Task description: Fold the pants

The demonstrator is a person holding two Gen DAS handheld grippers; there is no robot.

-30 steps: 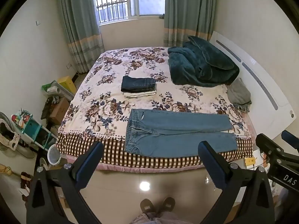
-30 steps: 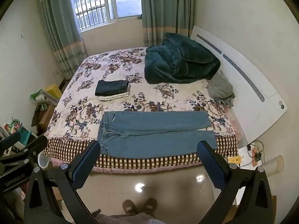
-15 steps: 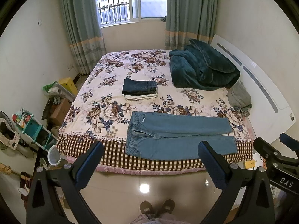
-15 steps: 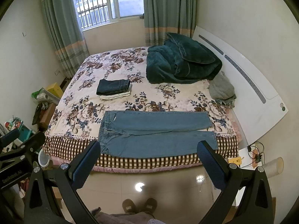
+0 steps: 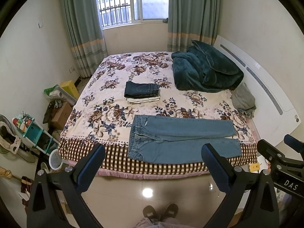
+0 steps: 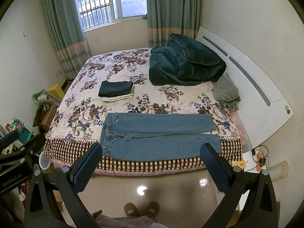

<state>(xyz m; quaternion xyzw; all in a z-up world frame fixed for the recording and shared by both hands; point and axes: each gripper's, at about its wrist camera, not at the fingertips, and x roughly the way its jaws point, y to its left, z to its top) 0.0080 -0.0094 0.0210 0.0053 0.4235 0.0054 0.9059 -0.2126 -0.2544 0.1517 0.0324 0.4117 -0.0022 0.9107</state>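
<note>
Left wrist view: the left gripper (image 5: 152,157) is being held spread wide and empty above the floor, as is the right gripper (image 6: 150,156). Beyond, light blue jeans (image 5: 180,142) are lying flat along the bed's (image 5: 114,114) near edge, with folded clothes (image 5: 142,92) being kept farther back

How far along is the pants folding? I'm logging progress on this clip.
Done: a stack of folded pants sits mid-bed. In hand: nothing; the left tongs and right tongs are both open, held above the floor short of the bed. Left: the light blue jeans lie flat and full-length near the bed's front edge, legs side by side, with no fold made yet.
</note>
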